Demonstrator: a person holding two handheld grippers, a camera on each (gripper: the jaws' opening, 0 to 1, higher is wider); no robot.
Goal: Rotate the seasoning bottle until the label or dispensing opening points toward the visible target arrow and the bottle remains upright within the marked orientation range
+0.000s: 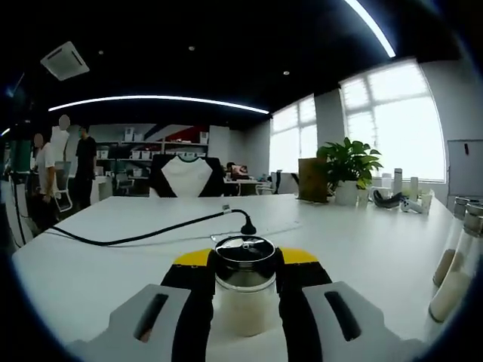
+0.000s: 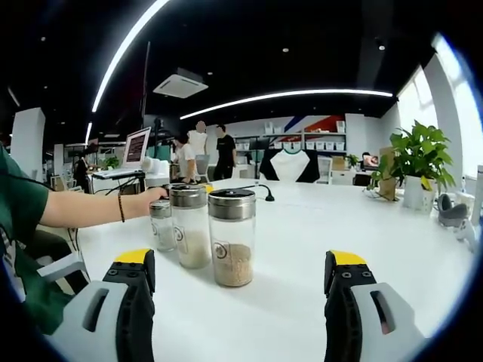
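Observation:
A glass seasoning bottle (image 1: 244, 290) with a shiny metal lid and pale powder inside stands upright on the white table (image 1: 362, 241). My left gripper (image 1: 244, 302) is shut on it, one black jaw pressed against each side. In the right gripper view, three upright lidded bottles stand in a row ahead: the nearest (image 2: 232, 237) holds brownish grains, the middle one (image 2: 190, 226) pale powder, and a smaller one (image 2: 161, 225) stands at the left. My right gripper (image 2: 238, 302) is open and short of them, holding nothing. A person's arm (image 2: 90, 207) reaches to the smaller bottle.
A black cable (image 1: 151, 230) runs across the table beyond the held bottle. Two more bottles (image 1: 453, 264) stand at the right edge. A potted plant (image 1: 349, 170) and small items sit at the far right by the windows. People (image 2: 207, 147) stand far behind.

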